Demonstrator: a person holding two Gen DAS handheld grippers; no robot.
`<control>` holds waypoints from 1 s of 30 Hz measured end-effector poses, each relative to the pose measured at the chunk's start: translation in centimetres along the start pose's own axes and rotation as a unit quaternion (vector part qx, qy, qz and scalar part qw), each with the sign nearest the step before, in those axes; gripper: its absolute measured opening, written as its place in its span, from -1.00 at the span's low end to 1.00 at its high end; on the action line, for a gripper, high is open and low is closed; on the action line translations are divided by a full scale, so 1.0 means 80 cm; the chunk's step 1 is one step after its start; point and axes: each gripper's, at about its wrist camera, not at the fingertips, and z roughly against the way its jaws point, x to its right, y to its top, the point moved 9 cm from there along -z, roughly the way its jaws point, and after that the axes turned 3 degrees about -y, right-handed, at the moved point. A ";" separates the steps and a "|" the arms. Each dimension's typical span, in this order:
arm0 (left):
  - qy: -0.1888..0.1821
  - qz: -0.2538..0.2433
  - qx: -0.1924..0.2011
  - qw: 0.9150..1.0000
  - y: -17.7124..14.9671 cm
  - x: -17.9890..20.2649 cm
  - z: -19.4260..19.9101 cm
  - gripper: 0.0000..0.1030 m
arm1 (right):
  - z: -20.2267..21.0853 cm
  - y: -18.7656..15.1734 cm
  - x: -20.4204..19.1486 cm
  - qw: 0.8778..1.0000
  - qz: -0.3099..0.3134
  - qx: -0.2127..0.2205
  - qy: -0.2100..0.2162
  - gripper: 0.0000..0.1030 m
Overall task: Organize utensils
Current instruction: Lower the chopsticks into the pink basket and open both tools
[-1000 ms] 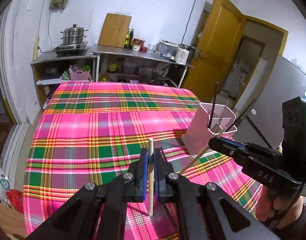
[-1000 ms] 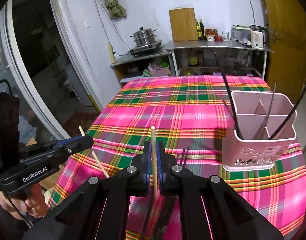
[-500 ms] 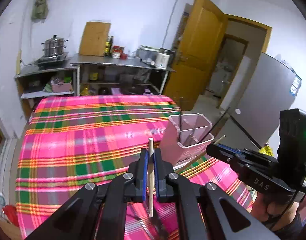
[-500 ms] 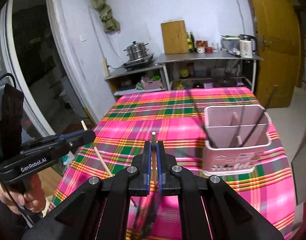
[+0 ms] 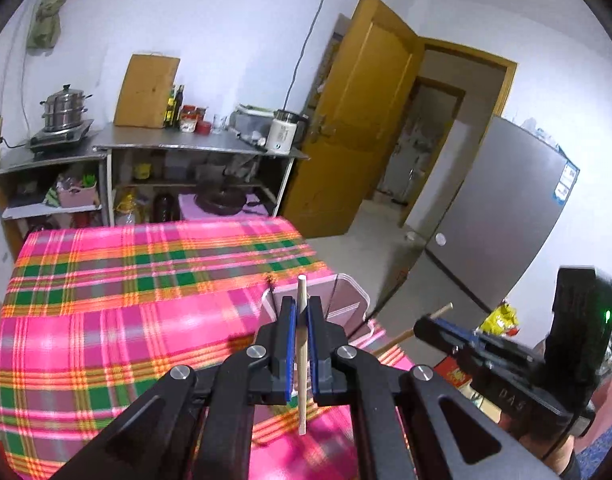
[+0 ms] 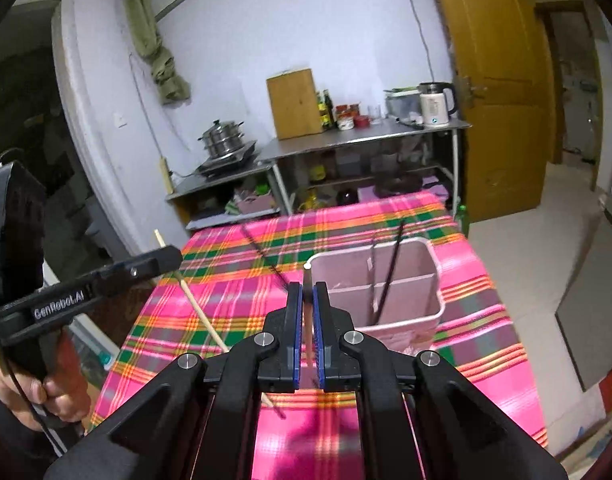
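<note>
My left gripper is shut on a pale wooden chopstick that stands upright between its blue pads. Just behind it stands the pink utensil holder, near the right edge of the plaid tablecloth. My right gripper is shut on a second wooden chopstick, directly before the holder, which has several dark chopsticks in it. Each view shows the other gripper off to the side, the right gripper and the left gripper, each with its stick.
Beyond the table stand steel shelves with a steamer pot, a cutting board and a kettle. A yellow door and a grey fridge lie to the right. A hand grips the left handle.
Both grippers have risen and moved toward the pink holder, each still clamping its chopstick. The holder now sits right behind the fingertips in both views.
</note>
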 end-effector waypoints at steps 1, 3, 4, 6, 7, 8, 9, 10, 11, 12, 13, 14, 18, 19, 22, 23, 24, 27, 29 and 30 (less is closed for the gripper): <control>-0.002 0.000 0.005 1.000 0.010 0.003 -0.003 -0.90 | 0.001 0.004 0.003 1.000 -0.001 0.003 -0.002 -0.90; -0.005 -0.003 0.018 1.000 0.029 0.009 -0.007 -0.90 | 0.005 0.014 0.009 1.000 -0.002 0.011 -0.005 -0.90; -0.006 -0.004 0.022 1.000 0.037 0.011 -0.009 -0.90 | 0.007 0.021 0.012 1.000 -0.003 0.016 -0.007 -0.90; -0.008 -0.006 0.031 0.999 0.053 0.016 -0.016 -0.90 | 0.011 0.034 0.017 1.000 -0.005 0.028 -0.010 -0.90; -0.008 -0.008 0.035 0.999 0.059 0.018 -0.019 -0.90 | 0.012 0.039 0.019 0.999 -0.006 0.032 -0.012 -0.90; -0.008 -0.010 0.038 0.999 0.065 0.019 -0.022 -0.90 | 0.013 0.045 0.022 0.999 -0.007 0.035 -0.014 -0.90; -0.008 -0.011 0.040 0.999 0.068 0.020 -0.027 -0.90 | 0.013 0.049 0.025 0.999 -0.008 0.038 -0.015 -0.90; -0.008 -0.012 0.041 0.999 0.071 0.020 -0.031 -0.90 | 0.012 0.053 0.027 0.999 -0.009 0.040 -0.016 -0.90; -0.008 -0.012 0.041 0.999 0.073 0.020 -0.036 -0.90 | 0.011 0.055 0.029 0.999 -0.010 0.041 -0.017 -0.90; -0.008 -0.012 0.041 0.999 0.074 0.019 -0.041 -0.90 | 0.010 0.057 0.031 0.999 -0.011 0.042 -0.017 -0.90; -0.007 -0.012 0.041 0.999 0.075 0.018 -0.045 -0.90 | 0.008 0.057 0.033 0.999 -0.012 0.042 -0.018 -0.90; -0.006 -0.013 0.041 0.999 0.074 0.017 -0.050 -0.90 | 0.007 0.058 0.034 0.999 -0.014 0.042 -0.017 -0.90; -0.004 -0.009 0.034 0.999 0.064 0.008 -0.071 -0.90 | -0.002 0.058 0.034 0.999 -0.011 0.041 -0.017 -0.90; -0.003 -0.008 0.031 0.999 0.061 0.006 -0.075 -0.90 | -0.007 0.056 0.035 0.999 -0.010 0.039 -0.018 -0.90; 0.000 -0.009 0.020 1.000 0.046 -0.001 -0.089 -0.90 | -0.022 0.045 0.039 0.999 -0.012 0.028 -0.021 -0.90; 0.002 -0.010 0.016 1.000 0.042 -0.004 -0.093 -0.90 | -0.029 0.041 0.042 0.999 -0.012 0.023 -0.023 -0.90; 0.004 -0.011 0.013 1.000 0.037 -0.006 -0.097 -0.90 | -0.036 0.034 0.043 0.999 -0.013 0.018 -0.025 -0.90; 0.007 -0.014 0.006 1.000 0.024 -0.011 -0.107 -0.90 | -0.051 0.022 0.048 0.999 -0.016 0.005 -0.028 -0.90; 0.011 -0.015 0.000 1.000 0.014 -0.015 -0.114 -0.90 | -0.062 0.015 0.049 0.999 -0.015 -0.004 -0.029 -0.90; 0.012 -0.016 -0.004 1.000 0.009 -0.016 -0.117 -0.90 | -0.067 0.010 0.050 0.999 -0.016 -0.009 -0.030 -0.90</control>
